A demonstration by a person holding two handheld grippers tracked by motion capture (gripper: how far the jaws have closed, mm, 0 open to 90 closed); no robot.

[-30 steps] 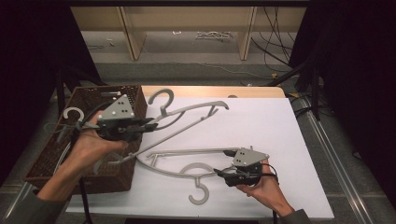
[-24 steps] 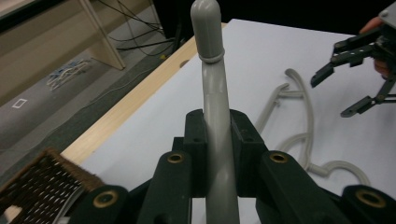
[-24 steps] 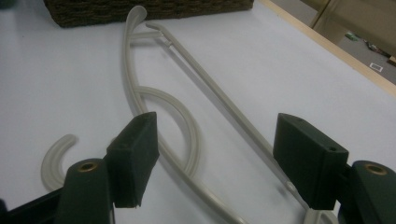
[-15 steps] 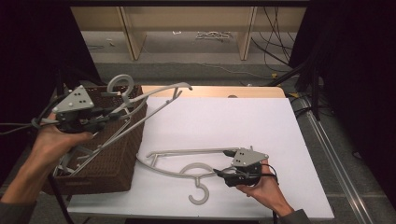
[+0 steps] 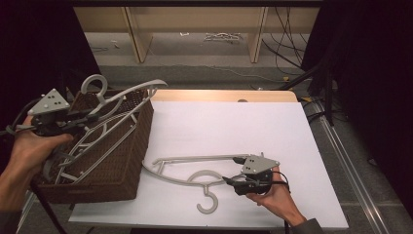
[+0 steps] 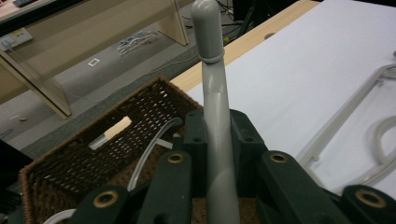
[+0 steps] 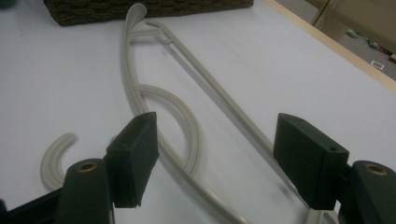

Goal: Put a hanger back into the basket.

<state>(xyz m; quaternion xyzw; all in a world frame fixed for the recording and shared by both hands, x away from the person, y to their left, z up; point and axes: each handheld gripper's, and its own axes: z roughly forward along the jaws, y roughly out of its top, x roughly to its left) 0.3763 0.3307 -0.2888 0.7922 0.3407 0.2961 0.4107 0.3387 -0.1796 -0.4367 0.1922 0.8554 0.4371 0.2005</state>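
Over woven wicker basket (image 5: 126, 161) | left gripper (image 5: 90, 116) clamps smooth curved hanger (image 5: 119, 100)

Overhead light, even on white table (image 5: 234, 131); surroundings dark. Soft shadows, no glare. Gripper views slightly soft; near jaws blurred.

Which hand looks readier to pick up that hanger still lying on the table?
The right gripper, probably: its jaws stand open astride the table hanger, while the left gripper is shut on another hanger over the basket.
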